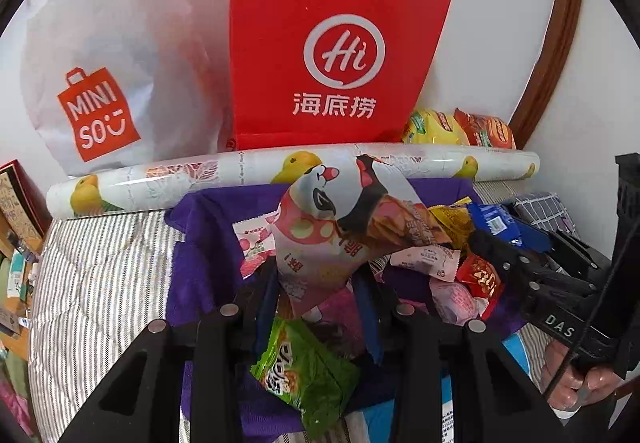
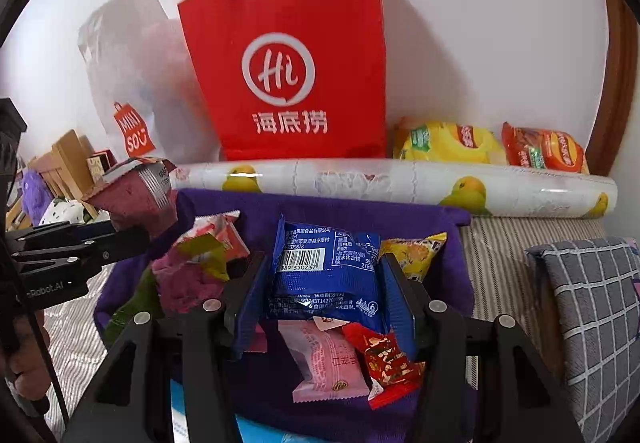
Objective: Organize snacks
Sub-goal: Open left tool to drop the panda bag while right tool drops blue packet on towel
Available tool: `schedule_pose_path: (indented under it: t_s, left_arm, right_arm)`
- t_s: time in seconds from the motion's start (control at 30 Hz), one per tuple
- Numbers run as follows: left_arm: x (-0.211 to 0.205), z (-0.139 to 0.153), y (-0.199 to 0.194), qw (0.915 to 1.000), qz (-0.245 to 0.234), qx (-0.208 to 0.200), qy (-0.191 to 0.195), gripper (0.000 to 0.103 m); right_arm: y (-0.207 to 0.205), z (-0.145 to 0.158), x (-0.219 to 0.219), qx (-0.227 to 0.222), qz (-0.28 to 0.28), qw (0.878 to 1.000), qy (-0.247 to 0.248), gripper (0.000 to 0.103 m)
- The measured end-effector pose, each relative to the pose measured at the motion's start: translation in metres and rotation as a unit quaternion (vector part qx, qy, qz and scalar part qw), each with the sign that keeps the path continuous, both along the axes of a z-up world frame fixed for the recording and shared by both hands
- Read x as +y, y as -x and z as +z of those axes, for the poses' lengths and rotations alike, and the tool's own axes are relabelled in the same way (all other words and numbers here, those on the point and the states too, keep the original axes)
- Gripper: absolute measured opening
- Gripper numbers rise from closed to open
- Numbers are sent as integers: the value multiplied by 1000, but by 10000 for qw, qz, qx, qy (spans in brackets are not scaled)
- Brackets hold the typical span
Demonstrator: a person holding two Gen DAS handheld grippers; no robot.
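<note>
Right wrist view has the right gripper point(image 2: 324, 283) clamped on the blue packet point(image 2: 326, 275), left gripper point(image 1: 320, 283) pinching the bird-print bag point(image 1: 340, 227); lower both gently onto the purple cloth point(image 2: 320, 207).

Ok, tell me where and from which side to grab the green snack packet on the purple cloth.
Take the green snack packet across its short width near the upper crimped end, coming down from above. It lies flat and clear of the pile, under the left gripper, which is shut on a bird-print bag.
</note>
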State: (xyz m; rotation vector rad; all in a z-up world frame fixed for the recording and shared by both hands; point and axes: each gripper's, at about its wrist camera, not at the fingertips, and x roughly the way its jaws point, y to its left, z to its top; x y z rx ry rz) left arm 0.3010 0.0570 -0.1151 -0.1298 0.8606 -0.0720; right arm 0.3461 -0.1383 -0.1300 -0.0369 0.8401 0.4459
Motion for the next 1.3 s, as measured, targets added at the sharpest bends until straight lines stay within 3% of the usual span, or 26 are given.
schedule_pose_path:
  t_s: [0.27, 0.6, 0.7, 0.83, 1.17, 1.3]
  left_arm:
    - [-1, -14, -14, 9998, -44, 185, 28, 35]
    - [-4, -15, -20, 9996, -99, 259, 79, 35]
    - [-4, -14, -18, 9993, -158, 320, 104, 37]
    - [-3, -11, -14, 9993, -134, 337, 105, 57]
    - [-4, 11, 11, 9997, -110, 192, 118, 58]
    - [-5, 21, 27, 9997, -92, 133, 162, 63]
  right_arm:
    - [-14, -19, 4, 353, -11, 9994, -70, 56]
    - [-17, -22, 4, 429, -17, 9991, -4, 57]
    - [-18, -22, 4, 438, -28, 9990, 8, 60]
    - [-15, -18, 5, 402, -45, 9992, -3, 68]
    - [8, 6, 8, 229, -49, 9997, 76, 77]
    - [23, 23, 5, 164, -107, 9998, 92, 80]
